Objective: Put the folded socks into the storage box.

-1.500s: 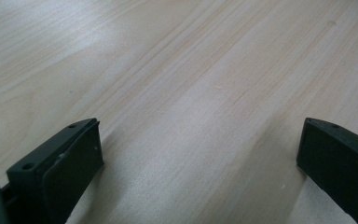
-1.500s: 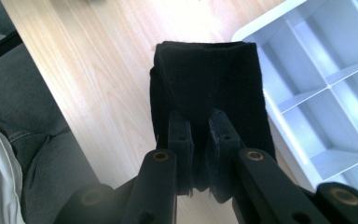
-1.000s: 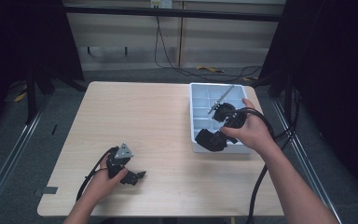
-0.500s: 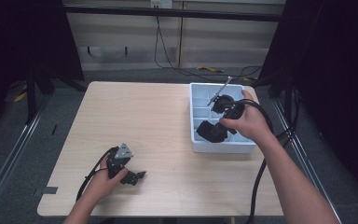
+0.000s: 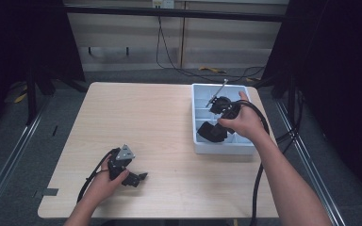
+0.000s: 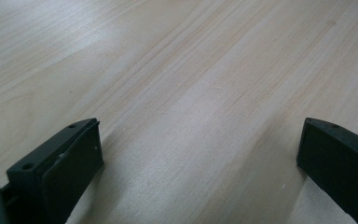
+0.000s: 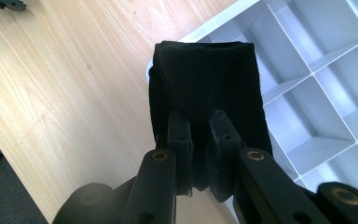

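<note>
A folded black cloth (image 7: 200, 79) hangs between the jaws of my right gripper (image 7: 200, 135), which is shut on its near end. In the high view the black cloth (image 5: 209, 132) sits low over the near-left part of the white compartment tray (image 5: 202, 94), with my right gripper (image 5: 217, 122) just behind it. My left gripper (image 5: 136, 180) rests on the table near the front left. Its jaws stand wide open (image 6: 200, 140) over bare wood with nothing between them.
The tray (image 7: 317, 70) is split into several empty square cells. A thin grey rod (image 5: 217, 94) slants over its far end. The light wooden table (image 5: 146, 122) spreads left of the tray. Black cables trail from both grippers.
My right hand has carried the black cloth a little farther in over the tray and slightly lower. The left hand and its gripper have stayed where they were.
</note>
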Motion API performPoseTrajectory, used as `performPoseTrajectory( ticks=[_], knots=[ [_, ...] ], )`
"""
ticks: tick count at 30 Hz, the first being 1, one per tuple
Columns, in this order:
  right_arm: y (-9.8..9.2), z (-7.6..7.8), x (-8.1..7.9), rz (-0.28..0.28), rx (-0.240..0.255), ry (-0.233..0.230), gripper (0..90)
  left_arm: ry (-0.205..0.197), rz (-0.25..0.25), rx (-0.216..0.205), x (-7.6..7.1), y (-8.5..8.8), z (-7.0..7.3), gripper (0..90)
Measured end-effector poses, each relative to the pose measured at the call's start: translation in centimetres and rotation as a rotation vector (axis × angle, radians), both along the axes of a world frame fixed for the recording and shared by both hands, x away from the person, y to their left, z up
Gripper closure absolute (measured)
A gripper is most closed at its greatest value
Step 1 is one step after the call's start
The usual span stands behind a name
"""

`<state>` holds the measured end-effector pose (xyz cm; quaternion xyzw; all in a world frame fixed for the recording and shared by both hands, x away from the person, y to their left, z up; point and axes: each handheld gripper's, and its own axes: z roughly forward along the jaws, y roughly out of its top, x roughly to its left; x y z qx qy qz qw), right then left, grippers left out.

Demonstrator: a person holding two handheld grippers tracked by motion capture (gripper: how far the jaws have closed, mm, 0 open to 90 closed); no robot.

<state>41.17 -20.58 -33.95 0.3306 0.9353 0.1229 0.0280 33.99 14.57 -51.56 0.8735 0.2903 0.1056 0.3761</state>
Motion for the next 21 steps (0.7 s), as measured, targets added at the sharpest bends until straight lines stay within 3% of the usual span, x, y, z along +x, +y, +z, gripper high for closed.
performPoseTrajectory(
  ticks=[14, 21],
  knots=[
    [0.8, -2.3, 1.3, -0.002, 0.0, 0.028, 81.3, 0.0, 0.0, 0.0, 0.0, 0.0, 0.0, 0.0],
    [1.1, -2.7, 1.6, -0.003, -0.021, 0.026, 81.3, 0.0, 0.0, -0.001, 0.0, 0.0, 0.0, 0.0]
  ],
)
